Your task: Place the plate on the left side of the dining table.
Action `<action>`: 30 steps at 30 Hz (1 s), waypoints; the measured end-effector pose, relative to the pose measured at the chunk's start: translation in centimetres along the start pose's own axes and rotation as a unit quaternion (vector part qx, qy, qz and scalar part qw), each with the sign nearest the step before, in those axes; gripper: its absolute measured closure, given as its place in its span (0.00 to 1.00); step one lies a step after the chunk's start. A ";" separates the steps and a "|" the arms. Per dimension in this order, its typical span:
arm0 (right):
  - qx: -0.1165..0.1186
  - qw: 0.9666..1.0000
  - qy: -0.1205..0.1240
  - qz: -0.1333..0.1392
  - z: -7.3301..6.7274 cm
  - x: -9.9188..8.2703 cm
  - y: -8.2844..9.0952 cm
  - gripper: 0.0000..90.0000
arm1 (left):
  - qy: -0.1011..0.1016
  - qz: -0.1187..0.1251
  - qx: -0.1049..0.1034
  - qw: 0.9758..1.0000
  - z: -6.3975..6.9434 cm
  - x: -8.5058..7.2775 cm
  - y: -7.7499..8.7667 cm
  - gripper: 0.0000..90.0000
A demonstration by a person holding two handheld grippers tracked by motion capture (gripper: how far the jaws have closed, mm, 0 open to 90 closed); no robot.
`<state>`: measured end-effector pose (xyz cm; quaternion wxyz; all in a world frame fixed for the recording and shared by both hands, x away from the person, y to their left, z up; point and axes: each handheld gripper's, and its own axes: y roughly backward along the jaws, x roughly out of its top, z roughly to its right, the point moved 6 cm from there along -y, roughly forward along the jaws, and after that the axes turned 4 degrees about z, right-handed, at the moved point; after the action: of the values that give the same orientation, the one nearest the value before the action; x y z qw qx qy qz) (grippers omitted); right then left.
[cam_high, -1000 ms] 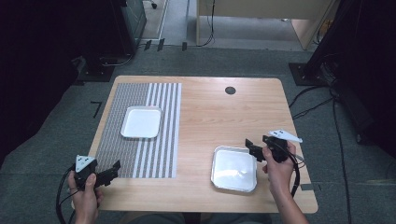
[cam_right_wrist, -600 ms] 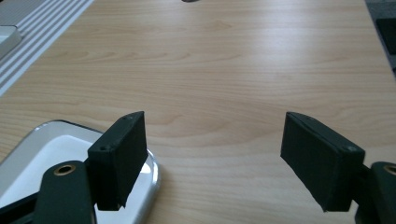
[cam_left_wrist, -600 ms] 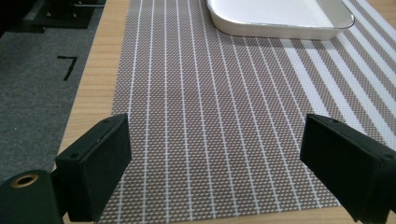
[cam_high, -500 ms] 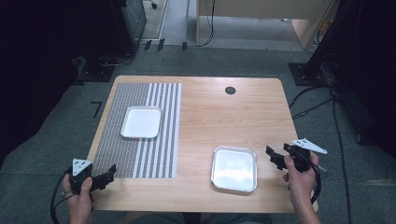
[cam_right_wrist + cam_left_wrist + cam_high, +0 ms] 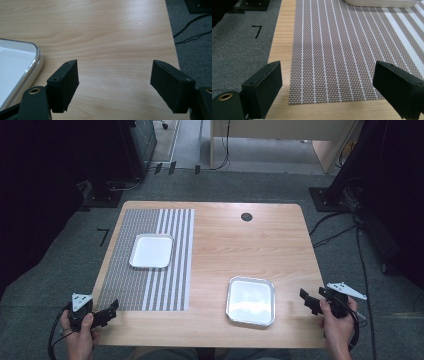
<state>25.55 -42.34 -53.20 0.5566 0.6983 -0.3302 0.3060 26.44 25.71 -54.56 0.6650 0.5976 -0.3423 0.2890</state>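
Right hand-held gripper (image 5: 306,301) held off the near right corner of the table (image 5: 280,245), jaws spread wide, nothing between them. In the right gripper view, bare wood between the jaws, rounded rim of the metal tray (image 5: 23,72) at the left edge. Left hand-held gripper (image 5: 111,310) parked at the near left corner, jaws likewise spread and empty, pointing over the near edge of the striped placemat (image 5: 342,57).

Metal tray (image 5: 251,301) flat on bare wood in the near right part of the table, empty. Lies directly to the left of the right hand-held gripper, near but apart. Almost square; slightly longer side running away from the person, so the right rim faces the open jaws. Right hand clearly nearer; left hand-held gripper well apart from it, across the placemat's near end.

White tray (image 5: 151,251) on the striped placemat (image 5: 150,265), farther back on the left, empty; its near wall visible at the top of the left gripper view (image 5: 382,3). Ahead of the left hand-held gripper, not close.

Judgement: both hands at rest positions, no contact with either tray. For any grasp of the metal tray, short leftward travel of the right hand-held gripper onto the right rim, jaws turned to straddle the thin raised rim.
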 end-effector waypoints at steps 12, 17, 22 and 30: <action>-0.018 1.000 0.005 -0.016 1.6 -2.8 0.3 0.25 | 0.001 -0.003 0.001 1.000 -0.3 -0.4 -0.2 0.10; -0.039 0.999 0.025 -0.013 1.7 -3.4 -0.1 0.23 | -0.006 -0.010 0.000 1.000 -0.1 -0.7 -0.5 0.10; -0.064 0.996 0.059 -0.020 1.1 -3.6 -0.4 0.21 | -0.014 -0.022 -0.001 1.000 0.0 -1.0 -0.8 0.10; -0.060 0.996 0.059 -0.026 1.0 -3.6 -0.6 0.15 | -0.026 -0.022 0.002 0.999 0.2 -1.1 -0.9 0.09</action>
<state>23.90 -42.76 -56.60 0.6235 0.6528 -0.2964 0.3118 26.46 25.47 -55.98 0.6607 0.6135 -0.3461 0.2595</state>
